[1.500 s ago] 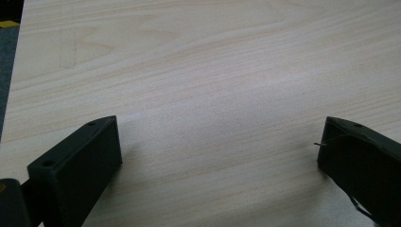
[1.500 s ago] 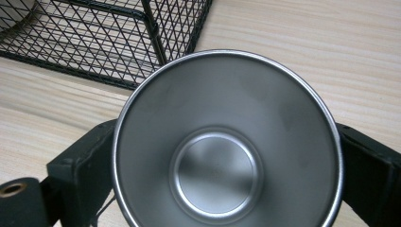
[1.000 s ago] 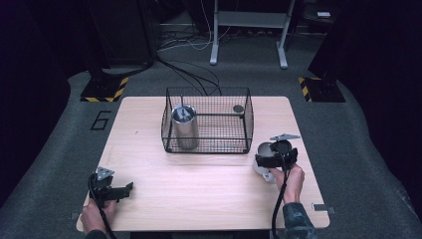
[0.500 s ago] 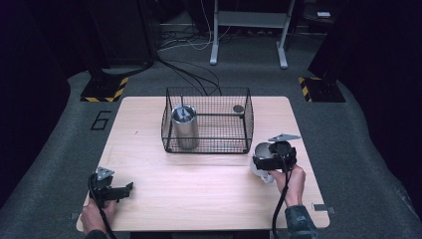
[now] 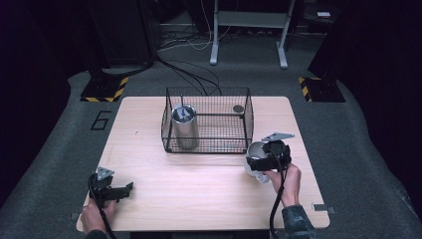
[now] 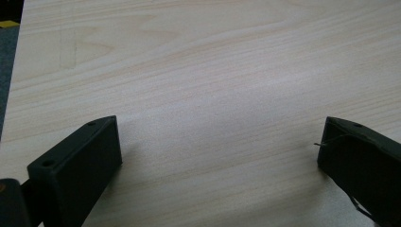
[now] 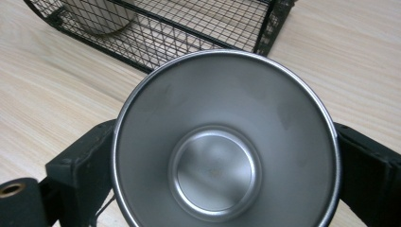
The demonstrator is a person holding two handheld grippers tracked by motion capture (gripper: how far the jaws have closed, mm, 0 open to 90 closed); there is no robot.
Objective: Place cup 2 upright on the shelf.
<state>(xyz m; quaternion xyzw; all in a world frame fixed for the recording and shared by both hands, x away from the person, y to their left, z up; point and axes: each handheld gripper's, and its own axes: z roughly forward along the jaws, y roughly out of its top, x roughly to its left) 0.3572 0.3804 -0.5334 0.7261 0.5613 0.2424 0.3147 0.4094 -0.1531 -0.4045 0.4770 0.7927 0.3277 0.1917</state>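
I'm clamping my right gripper [image 7: 222,189] fingers across the steel cup [image 7: 224,142] walls, probably light, rigid, slick; left gripper [image 6: 222,165] fingers apart.

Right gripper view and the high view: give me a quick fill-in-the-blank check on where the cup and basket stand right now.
1. The steel cup sits between the jaws of the ____ gripper.
2. The tall metal canister stands inside the wire ____.
3. The left gripper has its jaws ____, with bare table between them.
4. Seen from above, the steel cup is ____ inside.

Missing words: right; basket; open; empty
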